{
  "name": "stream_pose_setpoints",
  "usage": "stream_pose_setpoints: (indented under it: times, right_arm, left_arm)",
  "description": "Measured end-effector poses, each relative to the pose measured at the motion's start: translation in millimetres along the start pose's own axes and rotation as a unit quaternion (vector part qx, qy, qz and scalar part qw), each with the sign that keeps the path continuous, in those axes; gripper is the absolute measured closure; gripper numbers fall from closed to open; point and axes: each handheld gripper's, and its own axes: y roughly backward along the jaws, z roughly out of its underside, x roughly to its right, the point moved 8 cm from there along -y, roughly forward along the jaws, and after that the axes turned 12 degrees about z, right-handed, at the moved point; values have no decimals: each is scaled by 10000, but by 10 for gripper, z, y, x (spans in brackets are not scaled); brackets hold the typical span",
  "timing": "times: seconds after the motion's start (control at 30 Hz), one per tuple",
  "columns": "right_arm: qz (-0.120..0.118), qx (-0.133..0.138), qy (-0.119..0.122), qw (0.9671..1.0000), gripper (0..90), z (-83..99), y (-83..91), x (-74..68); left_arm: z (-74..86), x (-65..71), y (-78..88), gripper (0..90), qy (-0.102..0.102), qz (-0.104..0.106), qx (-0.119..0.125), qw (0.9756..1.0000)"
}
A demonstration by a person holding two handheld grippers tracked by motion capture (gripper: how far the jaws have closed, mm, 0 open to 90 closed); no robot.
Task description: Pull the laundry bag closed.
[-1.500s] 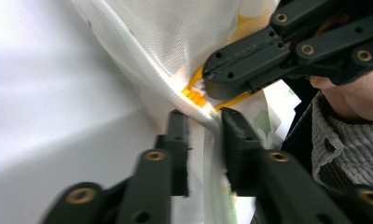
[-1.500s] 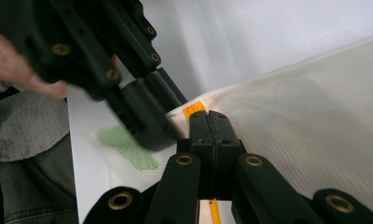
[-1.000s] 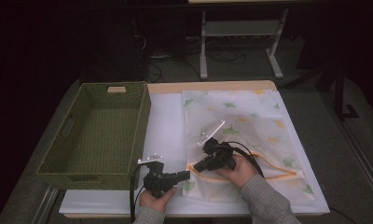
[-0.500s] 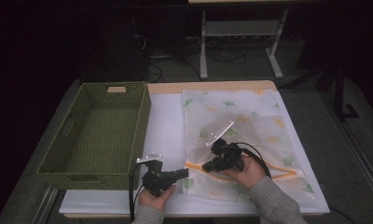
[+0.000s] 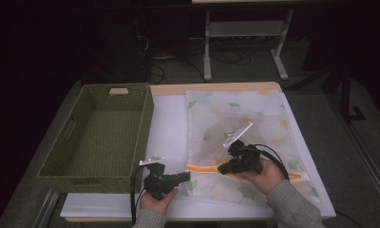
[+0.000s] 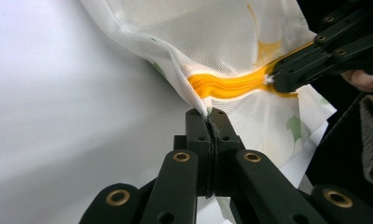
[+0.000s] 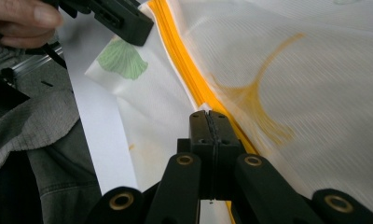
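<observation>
**Zipping the mesh laundry bag across its near edge**

The mesh laundry bag (image 5: 240, 128) lies flat on the white tabletop (image 5: 169, 123), right of centre in the high view, its near end toward the bottom of the frame. It is a thin, translucent white netting printed with green and yellow ginkgo leaves, and an orange zipper (image 5: 204, 168) runs across it close to that near end. In the left gripper view the fabric bunches into a soft ridge where it is pinched, which suggests it will drag and wrinkle readily.

The left gripper (image 6: 209, 114) is fully closed on the bag's corner at the end of the zipper tape, seen at lower centre of the high view. The right gripper (image 7: 209, 114) is also closed tight, nipping what looks like the small white slider pull on the orange track, though the pull itself is too small to make out surely.

To do this step well, the left gripper should hold its corner firm as an anchor, while the right draws along the line of the zipper, low and parallel to the tabletop, so the tape stays taut and no mesh catches in the slider.

A green woven basket (image 5: 102, 133) stands at the left of the frame, well apart from the bag.
</observation>
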Motion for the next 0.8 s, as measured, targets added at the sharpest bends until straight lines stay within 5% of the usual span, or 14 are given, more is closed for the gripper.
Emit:
stream_pose_setpoints:
  times: [0.8]
  right_arm:
    - [187, 36, -244, 9995, 898, 234, 358, 169]
  left_arm:
    - [-6, -15, 0, 890, -3, -58, -65, 10000]
